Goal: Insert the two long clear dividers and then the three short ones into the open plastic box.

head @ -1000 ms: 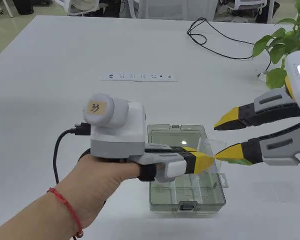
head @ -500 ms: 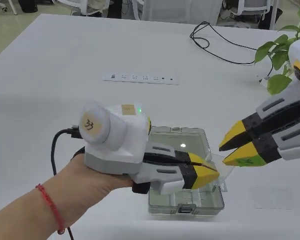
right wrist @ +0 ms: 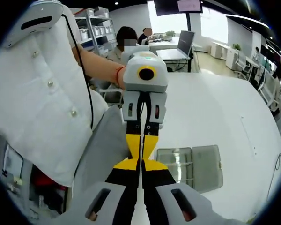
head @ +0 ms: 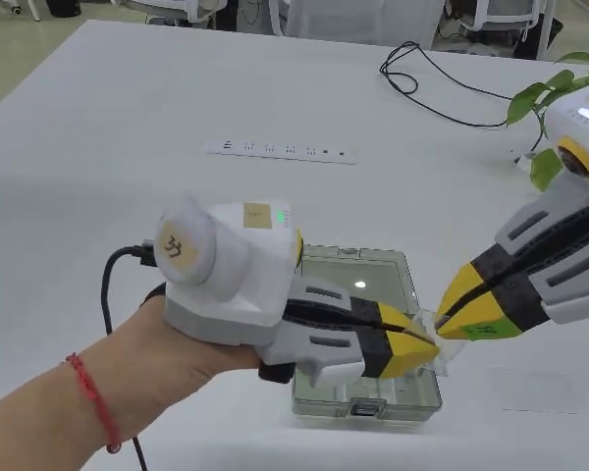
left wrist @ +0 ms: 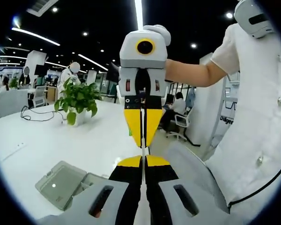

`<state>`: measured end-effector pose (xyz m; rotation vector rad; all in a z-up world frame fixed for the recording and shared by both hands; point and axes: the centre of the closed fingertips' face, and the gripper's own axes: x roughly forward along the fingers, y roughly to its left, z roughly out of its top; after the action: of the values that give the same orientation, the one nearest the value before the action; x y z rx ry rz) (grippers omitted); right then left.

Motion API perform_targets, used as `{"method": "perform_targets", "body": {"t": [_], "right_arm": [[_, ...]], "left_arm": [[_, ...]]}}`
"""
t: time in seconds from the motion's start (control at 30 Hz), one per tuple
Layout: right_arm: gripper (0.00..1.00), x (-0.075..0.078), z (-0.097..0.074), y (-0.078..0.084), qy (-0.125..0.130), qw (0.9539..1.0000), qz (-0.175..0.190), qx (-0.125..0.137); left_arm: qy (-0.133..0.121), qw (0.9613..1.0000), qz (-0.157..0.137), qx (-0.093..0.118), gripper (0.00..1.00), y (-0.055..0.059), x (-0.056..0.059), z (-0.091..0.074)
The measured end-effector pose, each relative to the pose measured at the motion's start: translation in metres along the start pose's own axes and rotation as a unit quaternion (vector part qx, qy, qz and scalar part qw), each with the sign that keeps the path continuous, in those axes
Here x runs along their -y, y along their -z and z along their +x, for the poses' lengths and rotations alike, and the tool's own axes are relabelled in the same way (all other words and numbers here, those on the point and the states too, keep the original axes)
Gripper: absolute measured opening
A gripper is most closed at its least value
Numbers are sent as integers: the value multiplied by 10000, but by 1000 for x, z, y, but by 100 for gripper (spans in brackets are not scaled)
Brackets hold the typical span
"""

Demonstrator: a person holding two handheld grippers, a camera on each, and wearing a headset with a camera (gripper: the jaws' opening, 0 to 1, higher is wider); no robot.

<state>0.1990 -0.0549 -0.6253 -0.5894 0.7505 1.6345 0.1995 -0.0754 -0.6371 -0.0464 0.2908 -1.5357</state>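
Tip to tip, left gripper (head: 425,343), right gripper (head: 445,319) both clamp clear divider (head: 444,343); head view: over box (head: 412,397).

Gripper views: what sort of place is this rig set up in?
Most likely an open-plan office or lab. A large white table carries a power strip, office chairs stand behind it, and a laptop on a desk and shelving with storage boxes show further back.
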Motion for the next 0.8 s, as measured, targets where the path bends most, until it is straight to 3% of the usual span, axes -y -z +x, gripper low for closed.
{"method": "perform_targets", "body": {"t": [0.8], "right_arm": [[3, -2, 10, 1, 38, 9999, -96, -41]], "left_arm": [[-139, 9997, 48, -169, 0, 13, -1, -5]]}}
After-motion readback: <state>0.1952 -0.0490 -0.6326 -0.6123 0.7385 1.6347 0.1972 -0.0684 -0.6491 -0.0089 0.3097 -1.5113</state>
